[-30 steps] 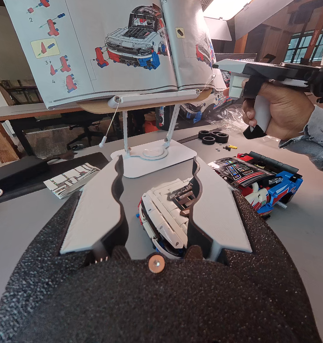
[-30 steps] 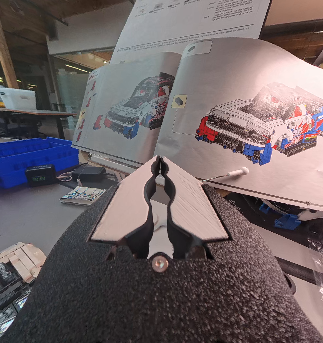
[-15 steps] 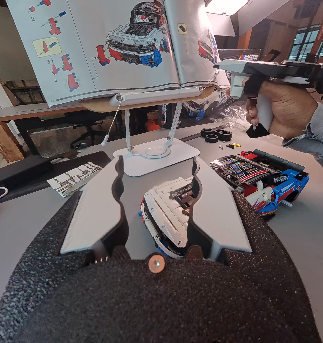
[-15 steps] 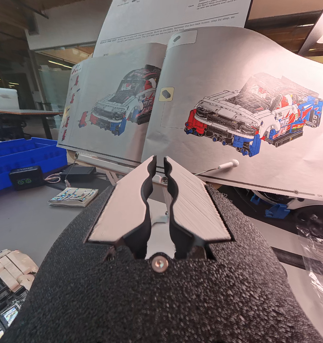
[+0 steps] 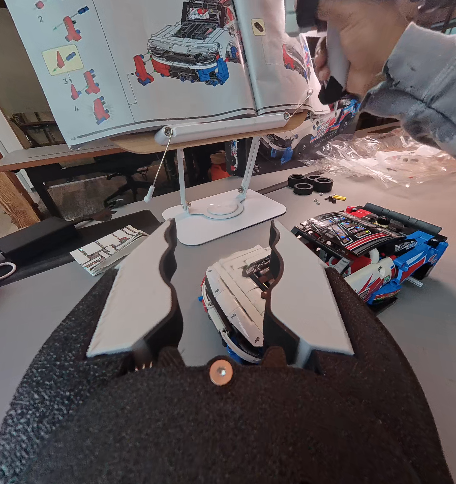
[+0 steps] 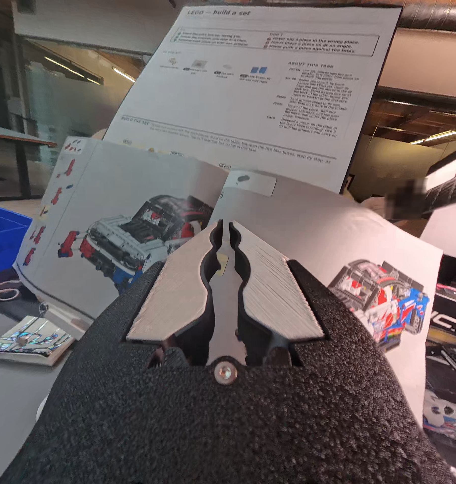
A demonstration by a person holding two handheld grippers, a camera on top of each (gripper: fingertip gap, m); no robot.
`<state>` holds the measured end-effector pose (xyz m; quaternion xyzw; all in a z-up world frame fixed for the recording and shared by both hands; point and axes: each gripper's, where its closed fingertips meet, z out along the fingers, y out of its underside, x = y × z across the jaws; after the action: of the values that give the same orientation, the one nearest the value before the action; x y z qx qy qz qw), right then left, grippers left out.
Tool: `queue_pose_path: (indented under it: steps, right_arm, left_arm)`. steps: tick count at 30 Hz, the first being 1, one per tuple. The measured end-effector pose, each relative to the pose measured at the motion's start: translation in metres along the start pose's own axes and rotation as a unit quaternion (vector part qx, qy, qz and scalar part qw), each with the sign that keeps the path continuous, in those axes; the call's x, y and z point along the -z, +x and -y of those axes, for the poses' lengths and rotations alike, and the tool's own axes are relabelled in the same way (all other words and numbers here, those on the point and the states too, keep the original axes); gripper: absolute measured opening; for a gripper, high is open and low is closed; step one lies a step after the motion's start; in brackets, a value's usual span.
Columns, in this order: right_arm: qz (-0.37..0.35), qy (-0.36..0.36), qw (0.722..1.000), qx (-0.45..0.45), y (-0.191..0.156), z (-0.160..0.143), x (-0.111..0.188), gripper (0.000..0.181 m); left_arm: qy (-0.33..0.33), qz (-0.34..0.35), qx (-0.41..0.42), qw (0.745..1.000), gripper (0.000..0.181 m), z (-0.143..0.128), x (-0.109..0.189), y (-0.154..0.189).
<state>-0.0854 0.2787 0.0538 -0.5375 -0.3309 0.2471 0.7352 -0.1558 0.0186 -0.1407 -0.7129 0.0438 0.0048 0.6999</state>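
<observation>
My left gripper [image 5: 221, 227] is open, low over the grey table. A white brick-built car front section [image 5: 234, 290] lies on the table between its fingers, against the right finger [image 5: 297, 282]. My right gripper [image 6: 225, 225] is shut to a thin gap with nothing in it, raised close in front of the open instruction booklet [image 6: 132, 209] near its spine and the bulging right page [image 6: 326, 235]. In the left wrist view, the hand holding it [image 5: 352, 52] is beside the booklet [image 5: 169, 65], which rests on a white stand [image 5: 221, 220].
A blue, red and white brick car body with a black roof [image 5: 365, 251] lies right of the left gripper. Black tyres [image 5: 310, 183], small loose parts [image 5: 331, 198] and plastic bags [image 5: 378, 157] lie behind it. A folded sticker sheet [image 5: 109, 246] lies left. A blue bin [image 6: 1, 235] stands far left. My right fingertips sit around 35 cm from my left ones.
My right gripper has moved up and closer to the booklet, its view tilting upward. In the left wrist view the hand has risen toward the right page. The left gripper has barely moved.
</observation>
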Motion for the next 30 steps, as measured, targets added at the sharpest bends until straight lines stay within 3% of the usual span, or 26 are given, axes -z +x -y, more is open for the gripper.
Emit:
queue_pose_path:
  steps: [4, 7, 22, 30]
  right_arm:
    - [0.000, -0.007, 1.000, 0.015, 0.009, 0.019, -0.023, 0.004]
    - [0.002, -0.028, 0.999, 0.020, 0.012, 0.013, -0.026, 0.004]
    - [0.028, -0.070, 0.997, 0.011, -0.019, -0.064, 0.031, 0.003]
    - [0.013, -0.076, 0.997, 0.013, -0.010, -0.075, 0.037, 0.004]
  left_arm:
    - [-0.003, 0.000, 0.004, 1.000, 0.069, -0.001, 0.000, -0.002]
    - [-0.001, 0.001, 0.006, 1.000, 0.069, 0.000, 0.001, -0.003]
    - [-0.005, -0.004, 0.002, 1.000, 0.067, -0.002, -0.001, 0.002]
    - [-0.007, -0.001, -0.003, 1.000, 0.066, -0.003, -0.001, 0.001]
